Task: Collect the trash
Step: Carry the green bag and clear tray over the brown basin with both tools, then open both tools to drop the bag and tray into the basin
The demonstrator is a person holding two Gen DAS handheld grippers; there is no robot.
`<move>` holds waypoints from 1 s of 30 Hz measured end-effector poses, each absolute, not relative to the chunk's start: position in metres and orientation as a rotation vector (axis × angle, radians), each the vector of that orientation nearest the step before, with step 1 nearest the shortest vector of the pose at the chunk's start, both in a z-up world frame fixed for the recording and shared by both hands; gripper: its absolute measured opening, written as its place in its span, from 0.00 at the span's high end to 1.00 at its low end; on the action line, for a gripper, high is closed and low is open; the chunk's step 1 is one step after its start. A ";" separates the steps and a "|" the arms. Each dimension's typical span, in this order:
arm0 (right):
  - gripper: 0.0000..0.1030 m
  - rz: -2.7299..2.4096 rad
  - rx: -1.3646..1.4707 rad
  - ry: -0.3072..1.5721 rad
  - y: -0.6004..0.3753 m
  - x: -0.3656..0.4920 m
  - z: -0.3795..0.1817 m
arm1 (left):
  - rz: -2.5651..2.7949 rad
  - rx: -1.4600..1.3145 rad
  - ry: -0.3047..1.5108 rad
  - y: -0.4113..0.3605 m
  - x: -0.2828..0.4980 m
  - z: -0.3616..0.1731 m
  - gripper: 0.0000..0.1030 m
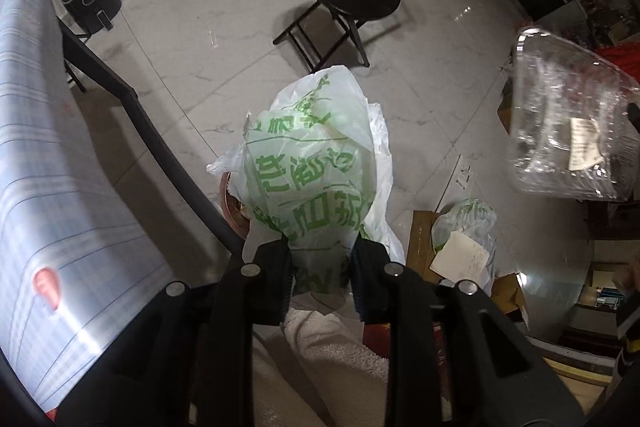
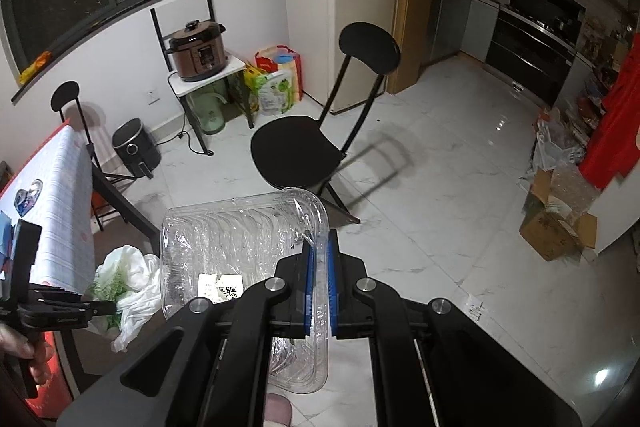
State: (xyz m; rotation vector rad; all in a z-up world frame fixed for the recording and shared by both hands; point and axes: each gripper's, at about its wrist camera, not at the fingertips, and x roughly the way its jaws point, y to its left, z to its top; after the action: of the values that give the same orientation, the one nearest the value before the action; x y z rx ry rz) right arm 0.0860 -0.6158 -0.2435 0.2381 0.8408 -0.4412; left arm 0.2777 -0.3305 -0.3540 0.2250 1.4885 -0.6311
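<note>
My left gripper [image 1: 320, 251] is shut on a white plastic bag with green print [image 1: 316, 163] and holds it up in the air above the floor. The same bag shows in the right wrist view [image 2: 124, 279] at the lower left, with the left gripper [image 2: 114, 307] pinching it. My right gripper [image 2: 320, 267] is shut on the rim of a clear plastic food container [image 2: 240, 251] with a white QR label. The container also shows at the right of the left wrist view [image 1: 568, 115], held in the air.
A table with a striped cloth [image 1: 52, 163] stands at the left. A black folding chair [image 2: 304, 147] stands mid-floor. Cardboard boxes with another bag [image 1: 464, 239] lie below on the right. More boxes [image 2: 556, 223] sit by the kitchen side. An air fryer [image 2: 136, 147] is on the floor.
</note>
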 end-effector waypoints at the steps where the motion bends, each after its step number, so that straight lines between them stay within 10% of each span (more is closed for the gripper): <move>1: 0.94 -0.443 0.236 0.842 -0.617 0.086 -0.243 | -0.630 0.225 1.493 -0.333 0.279 -0.358 0.74; 30: 0.94 -0.451 0.206 0.878 -0.613 0.102 -0.248 | -0.643 0.233 1.518 -0.350 0.304 -0.390 0.57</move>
State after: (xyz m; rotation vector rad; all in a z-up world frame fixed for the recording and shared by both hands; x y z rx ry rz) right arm 0.1016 -0.6134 -0.2483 0.2061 0.8777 -0.4515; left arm 0.3043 -0.3499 -0.3903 0.2333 1.5181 -0.6432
